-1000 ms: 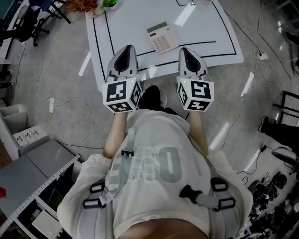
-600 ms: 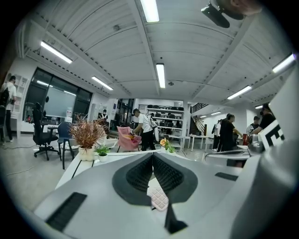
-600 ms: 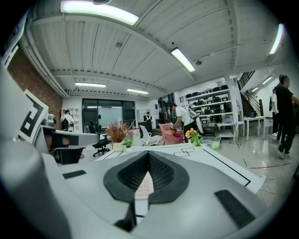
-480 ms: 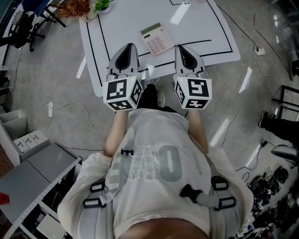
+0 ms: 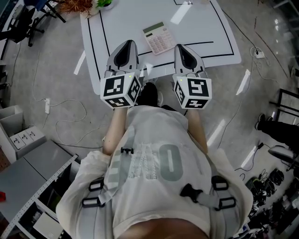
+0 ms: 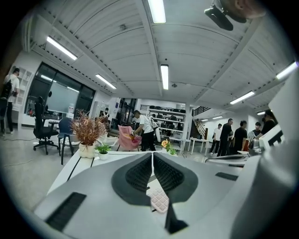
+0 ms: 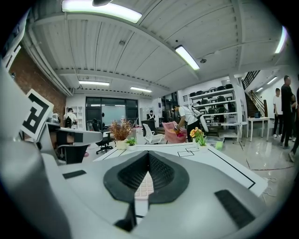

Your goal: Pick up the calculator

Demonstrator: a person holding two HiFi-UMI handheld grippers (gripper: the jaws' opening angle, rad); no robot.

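The calculator (image 5: 160,37), pale with a green-grey display and pinkish keys, lies flat on the white table (image 5: 201,28) inside a black outline. Both grippers hover side by side over the table's near edge, short of the calculator. My left gripper (image 5: 126,44) is below and left of it, my right gripper (image 5: 180,47) below and right. Each is shut with nothing held. In the left gripper view the jaws meet at the tip (image 6: 153,154), and the calculator's keys (image 6: 159,200) show under them. Through the right gripper (image 7: 148,154) the keys (image 7: 142,184) show too.
A dried plant and a small green pot (image 5: 84,5) stand at the table's far left corner. Yellow flowers (image 7: 198,135) sit further back. Cables (image 5: 65,116) run over the floor on the left, grey shelving (image 5: 32,177) stands at lower left, and people stand in the background.
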